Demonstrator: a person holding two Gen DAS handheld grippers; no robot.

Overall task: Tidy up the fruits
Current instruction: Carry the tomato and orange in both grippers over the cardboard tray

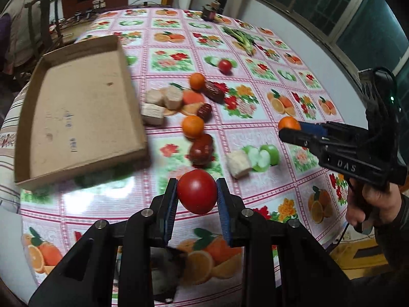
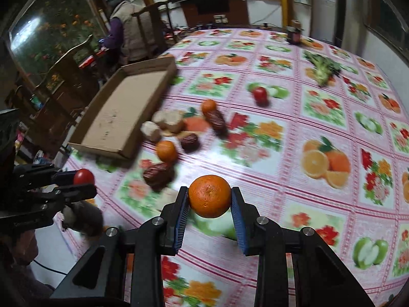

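My left gripper (image 1: 196,188) is shut on a red tomato (image 1: 197,192) and holds it above the table's near side. My right gripper (image 2: 209,195) is shut on an orange (image 2: 209,197), its blue pads pressing both sides. The left wrist view shows the right gripper (image 1: 287,130) at the right with its orange (image 1: 288,123). In the right wrist view the left gripper (image 2: 84,181) is at the left with the tomato (image 2: 83,176). An empty cardboard tray (image 1: 76,102) (image 2: 120,110) lies at the left of the table.
Beside the tray lie two oranges (image 1: 196,80) (image 1: 193,126), several dark red dates (image 1: 202,148), pale cut chunks (image 1: 163,97) and another tomato (image 1: 225,65). A leafy green bunch (image 1: 240,39) and a dark jar (image 1: 211,11) sit farther back. Chairs and a seated person (image 2: 130,33) are beyond the table.
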